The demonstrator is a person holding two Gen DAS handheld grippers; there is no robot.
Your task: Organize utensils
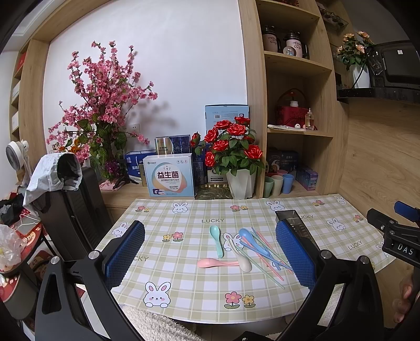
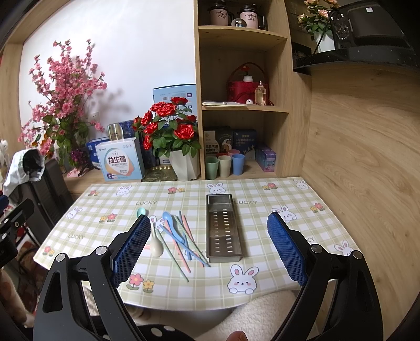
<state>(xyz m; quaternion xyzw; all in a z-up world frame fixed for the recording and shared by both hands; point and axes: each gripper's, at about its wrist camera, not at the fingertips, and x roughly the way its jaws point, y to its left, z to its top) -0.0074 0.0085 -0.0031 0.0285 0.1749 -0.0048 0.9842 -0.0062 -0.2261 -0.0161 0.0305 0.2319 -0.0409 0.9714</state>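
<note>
Your left gripper (image 1: 210,251) is wide open, blue pads spread to either side of the utensil pile, holding nothing and touching nothing; it hangs above the near edge of the surface (image 1: 183,286). Your right gripper (image 2: 208,249) is just as wide open and empty, with the metal tray (image 2: 223,228) framed between its pads.

Utensils lie loose on the checked mat, left of the tray. The green spoon (image 1: 216,240) sits farthest left, apart from the rest. The pink spoon (image 1: 214,262) lies crosswise nearest you, its handle end at the white spoon (image 1: 240,255). The blue spoon (image 1: 253,242) lies on the chopsticks (image 1: 265,255), a crossed bundle of pink, green and blue sticks just beside the tray. In the right wrist view your left pad hides most of the pink spoon. Tray is empty, perforated bottom, long axis pointing away from you.

Readable text: "LUCKY" printed repeatedly on the mat (image 2: 146,202). "DAS" on the body of your right gripper as seen from the left wrist view. Mugs (image 2: 248,17) on the top shelf carry looping script that I can't read with confidence. The white box (image 1: 170,175) behind the mat reads "益生菌". Smaller print on the other boxes is too small to tell.
</note>
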